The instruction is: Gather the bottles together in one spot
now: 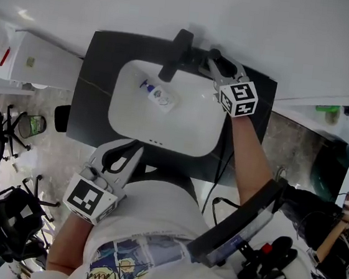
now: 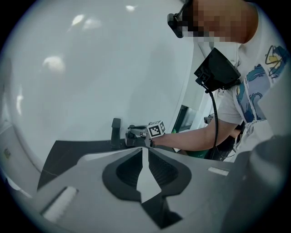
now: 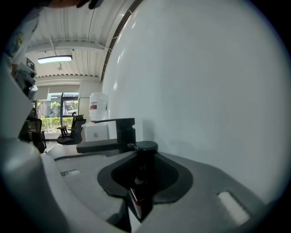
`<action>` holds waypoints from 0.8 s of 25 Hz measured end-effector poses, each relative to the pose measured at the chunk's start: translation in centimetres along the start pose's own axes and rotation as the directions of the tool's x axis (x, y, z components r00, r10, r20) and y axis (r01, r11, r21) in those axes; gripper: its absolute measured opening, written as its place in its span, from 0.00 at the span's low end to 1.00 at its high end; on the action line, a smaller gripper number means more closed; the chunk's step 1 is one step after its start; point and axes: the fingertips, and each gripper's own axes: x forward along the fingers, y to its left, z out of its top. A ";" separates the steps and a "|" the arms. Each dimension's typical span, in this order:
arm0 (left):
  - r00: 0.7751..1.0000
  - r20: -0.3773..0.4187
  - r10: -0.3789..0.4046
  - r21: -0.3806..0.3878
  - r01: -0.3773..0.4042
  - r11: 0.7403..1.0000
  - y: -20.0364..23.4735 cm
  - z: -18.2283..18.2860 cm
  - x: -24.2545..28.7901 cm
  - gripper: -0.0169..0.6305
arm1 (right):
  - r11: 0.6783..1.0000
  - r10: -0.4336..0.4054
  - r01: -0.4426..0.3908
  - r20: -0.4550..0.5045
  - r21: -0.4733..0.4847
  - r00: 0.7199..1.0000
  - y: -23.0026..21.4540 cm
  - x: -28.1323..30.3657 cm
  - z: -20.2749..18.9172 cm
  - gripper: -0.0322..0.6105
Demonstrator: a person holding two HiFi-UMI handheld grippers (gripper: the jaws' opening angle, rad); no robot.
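Observation:
My right gripper [image 1: 207, 58] is shut on a small dark bottle [image 1: 196, 57] with a black cap, held just right of the black faucet [image 1: 174, 56] at the back of the sink. In the right gripper view the dark bottle [image 3: 145, 169] stands upright between the jaws, its cap [image 3: 146, 146] above them. A clear bottle with a blue cap [image 1: 157, 94] lies on its side in the white basin [image 1: 161, 143]. My left gripper [image 1: 129, 151] hovers at the basin's near edge, shut with nothing in it [image 2: 144, 151].
The basin sits in a dark counter [image 1: 95, 95] against a white wall. The faucet [image 3: 113, 136] juts out beside the held bottle. Office chairs [image 1: 3, 129] stand on the floor at the left, and a white cabinet [image 1: 40, 58] is beside the counter.

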 end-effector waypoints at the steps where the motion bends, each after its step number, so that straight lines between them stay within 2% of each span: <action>1: 1.000 -0.004 0.000 -0.001 0.000 1.000 0.0 0.0 0.1 0.09 | 1.000 0.003 -0.003 0.007 -0.005 1.000 0.0 -0.1 -0.1 0.18; 9: 1.000 -0.017 -0.019 0.010 0.019 1.000 0.1 0.5 0.6 0.09 | 0.999 0.012 -0.011 0.039 -0.035 0.999 0.1 -0.8 -0.4 0.18; 14: 1.000 -0.013 -0.025 0.016 0.026 1.000 -0.2 0.7 0.7 0.09 | 0.999 0.003 -0.002 0.027 -0.052 1.000 0.3 -0.8 -0.2 0.18; 17: 1.000 -0.012 -0.028 0.020 0.028 0.999 -0.4 0.7 0.6 0.09 | 0.999 -0.008 0.009 0.020 -0.041 1.000 0.5 -0.9 -0.2 0.27; 20: 0.999 -0.009 -0.033 0.024 0.033 0.999 -0.6 0.7 0.7 0.09 | 0.999 -0.033 0.034 0.019 -0.025 0.999 0.2 -1.3 0.0 0.31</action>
